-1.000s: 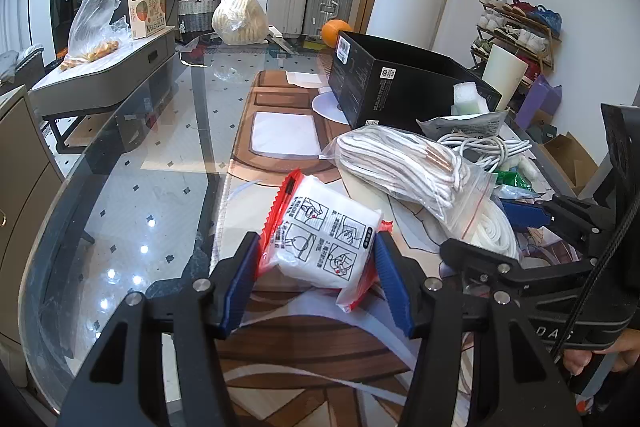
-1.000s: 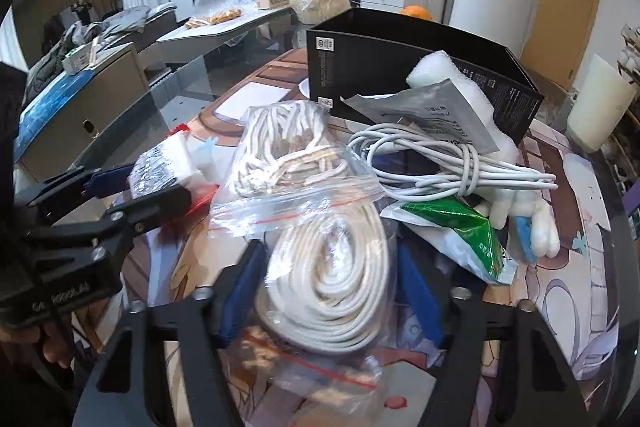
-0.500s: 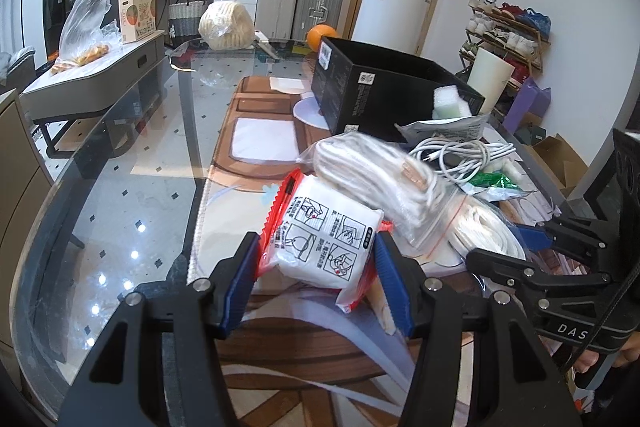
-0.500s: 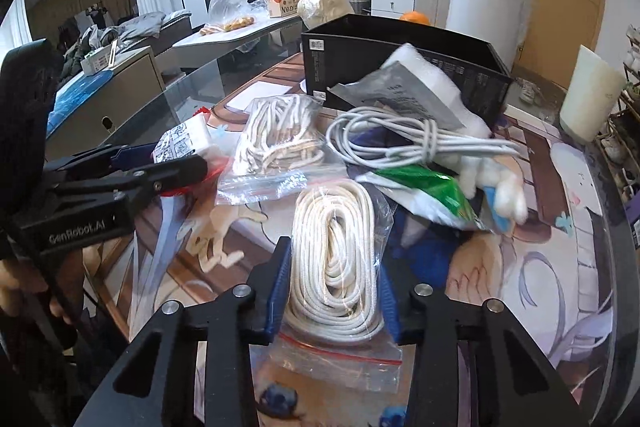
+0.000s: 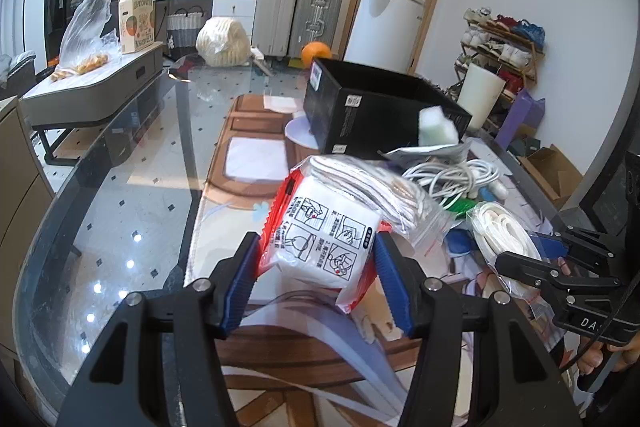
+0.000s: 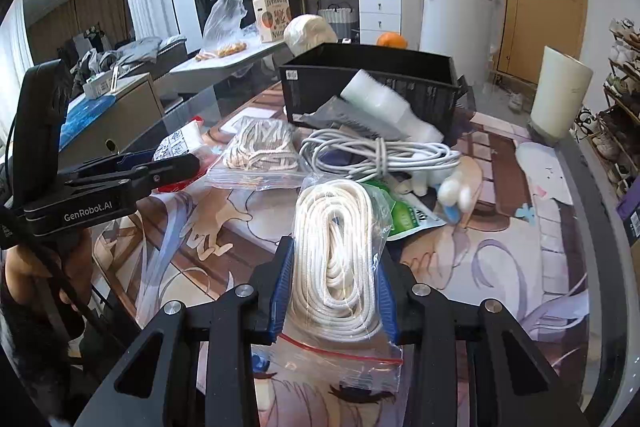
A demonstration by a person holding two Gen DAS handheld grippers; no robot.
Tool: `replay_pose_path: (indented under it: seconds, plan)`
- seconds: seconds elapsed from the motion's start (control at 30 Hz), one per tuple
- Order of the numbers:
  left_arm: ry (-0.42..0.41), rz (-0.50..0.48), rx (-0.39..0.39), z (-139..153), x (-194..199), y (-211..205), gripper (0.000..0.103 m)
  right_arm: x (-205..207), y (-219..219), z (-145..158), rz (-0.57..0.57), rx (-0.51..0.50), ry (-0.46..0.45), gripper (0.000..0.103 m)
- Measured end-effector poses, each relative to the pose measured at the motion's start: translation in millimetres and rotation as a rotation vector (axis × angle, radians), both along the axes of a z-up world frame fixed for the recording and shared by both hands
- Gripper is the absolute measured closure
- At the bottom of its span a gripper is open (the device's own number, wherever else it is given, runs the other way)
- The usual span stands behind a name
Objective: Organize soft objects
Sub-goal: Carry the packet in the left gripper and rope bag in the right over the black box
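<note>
My left gripper (image 5: 316, 259) is shut on a white packet with red edges and printed drawings (image 5: 324, 235), held above the table mat. My right gripper (image 6: 332, 267) is shut on a clear zip bag of coiled white rope (image 6: 336, 251), lifted off the mat; it also shows in the left wrist view (image 5: 504, 239). A second bag of beige rope (image 6: 260, 151), a bundled white cable (image 6: 380, 155), a green packet (image 6: 408, 219) and a white foam piece (image 6: 384, 103) lie in front of the open black box (image 6: 368, 75).
A printed mat (image 6: 500, 247) covers the glass table (image 5: 120, 195). A white cylinder (image 6: 560, 95) stands at the far right edge. An orange (image 6: 392, 39) and a bagged white bundle (image 6: 308, 31) lie beyond the box. Suitcases, drawers and a shoe rack line the room.
My right gripper closed on the white rope bag and raised it. My left gripper lifted the packet up and back from the pile.
</note>
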State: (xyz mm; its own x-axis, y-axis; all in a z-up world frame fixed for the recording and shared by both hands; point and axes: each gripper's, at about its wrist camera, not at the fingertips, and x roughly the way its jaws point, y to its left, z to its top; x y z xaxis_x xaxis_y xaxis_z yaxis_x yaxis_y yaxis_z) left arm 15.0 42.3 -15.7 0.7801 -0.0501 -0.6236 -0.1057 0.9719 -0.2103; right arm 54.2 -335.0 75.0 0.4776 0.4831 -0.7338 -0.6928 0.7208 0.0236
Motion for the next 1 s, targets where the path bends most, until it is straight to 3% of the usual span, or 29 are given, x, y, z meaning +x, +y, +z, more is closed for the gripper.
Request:
replay_pose_path:
  seconds: [0.63, 1.0]
  plan:
    - [-0.067, 0.027, 0.009, 19, -8, -2, 0.046, 7, -21, 21, -0.041, 0.060, -0.043, 0.066]
    - [-0.099, -0.015, 0.013, 33, 3, -13, 0.046, 17, -19, 43, -0.030, 0.085, -0.104, 0.066]
